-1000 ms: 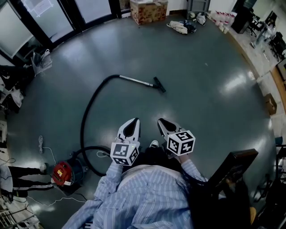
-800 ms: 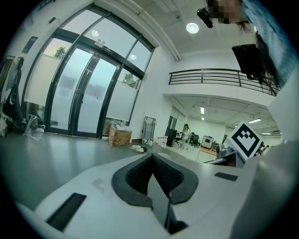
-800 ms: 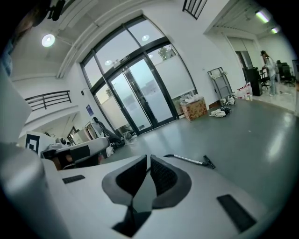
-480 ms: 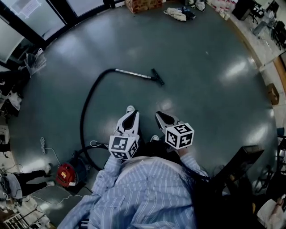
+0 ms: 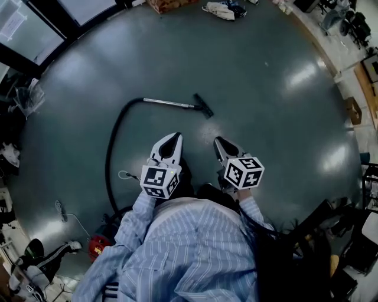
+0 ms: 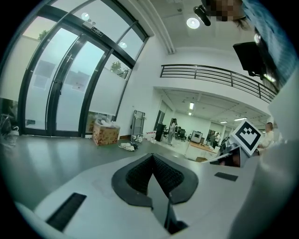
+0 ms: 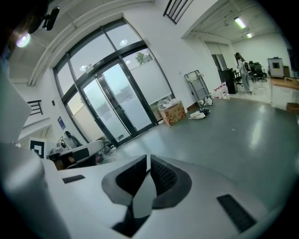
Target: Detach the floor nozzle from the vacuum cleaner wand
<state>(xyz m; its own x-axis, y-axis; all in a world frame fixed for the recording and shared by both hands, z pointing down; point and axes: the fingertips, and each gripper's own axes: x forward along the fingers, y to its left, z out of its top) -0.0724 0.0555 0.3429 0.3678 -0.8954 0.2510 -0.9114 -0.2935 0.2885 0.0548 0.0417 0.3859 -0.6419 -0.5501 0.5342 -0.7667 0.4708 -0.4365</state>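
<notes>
The vacuum's metal wand [image 5: 168, 104] lies flat on the grey floor, with the black floor nozzle [image 5: 204, 107] on its right end. A black hose [image 5: 111, 147] curves from the wand's left end back to the red vacuum body [image 5: 99, 246] at the lower left. My left gripper [image 5: 176, 136] and right gripper [image 5: 217, 140] are held side by side in front of me, short of the nozzle and touching nothing. Both are shut and empty: the left gripper's [image 6: 152, 156] pads meet at the tip, and so do the right gripper's [image 7: 148, 158].
A cardboard box [image 6: 105, 134] and a heap of cloth [image 5: 223, 9] lie far ahead by the glass doors [image 7: 110, 109]. A dark chair [image 5: 307, 230] stands at my right. A loose cable [image 5: 65, 212] and a person's legs [image 5: 35, 265] are at the lower left.
I have walked forward: the wand and nozzle sit nearer to both grippers, and the red vacuum body has slid towards the view's lower left. Both grippers stay shut.
</notes>
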